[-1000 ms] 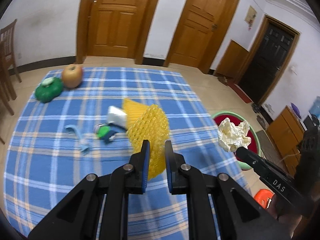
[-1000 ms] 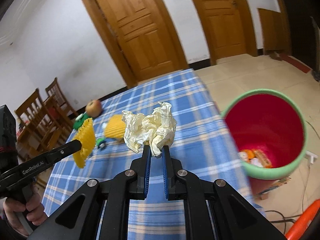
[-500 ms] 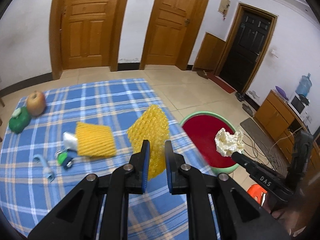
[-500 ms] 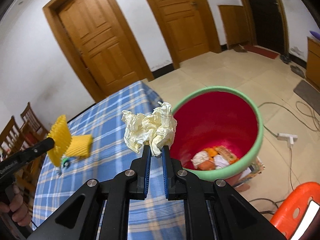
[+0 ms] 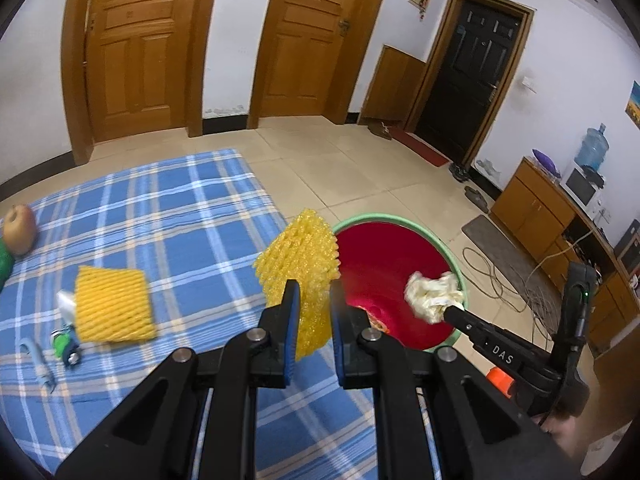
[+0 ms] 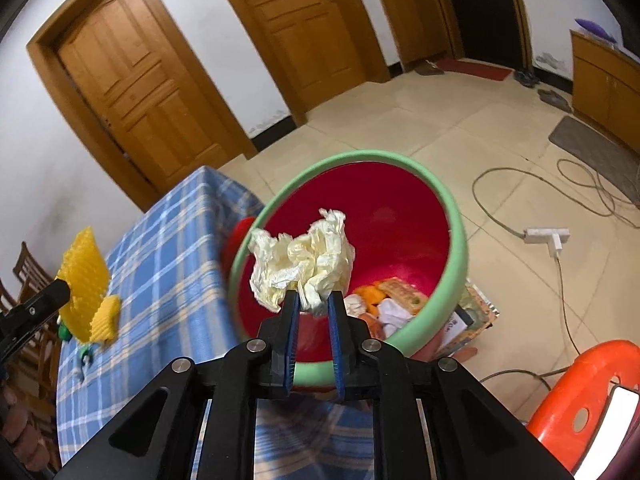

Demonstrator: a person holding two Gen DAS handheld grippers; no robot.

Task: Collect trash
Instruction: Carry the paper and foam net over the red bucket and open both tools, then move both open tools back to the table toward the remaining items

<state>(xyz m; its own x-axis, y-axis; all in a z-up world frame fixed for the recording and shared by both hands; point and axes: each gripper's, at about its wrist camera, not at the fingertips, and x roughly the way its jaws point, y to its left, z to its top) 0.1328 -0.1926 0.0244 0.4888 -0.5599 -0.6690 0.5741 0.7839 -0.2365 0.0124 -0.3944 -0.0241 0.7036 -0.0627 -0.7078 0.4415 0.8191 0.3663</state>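
My left gripper (image 5: 311, 294) is shut on a yellow foam fruit net (image 5: 298, 258), held near the table's right edge beside the bin. My right gripper (image 6: 313, 303) is shut on a crumpled cream paper wad (image 6: 302, 260), held over the mouth of the red bin with a green rim (image 6: 456, 240). The bin (image 5: 400, 226) stands on the floor right of the table and holds several scraps. The wad (image 5: 432, 296) and the right gripper also show in the left wrist view. The held net (image 6: 84, 262) shows at the left of the right wrist view.
A blue plaid tablecloth (image 5: 168, 208) carries a second yellow foam net (image 5: 114, 306), a small white wrapper, a green-blue bit (image 5: 66, 346), a light blue piece (image 5: 36, 362) and an apple (image 5: 18, 228). An orange stool (image 6: 588, 396), cables and a power strip (image 6: 546, 236) lie on the floor.
Both grippers have swung right, away from the table's middle toward the bin. The paper wad now hangs over the bin's opening, and the held net is at the table's edge.
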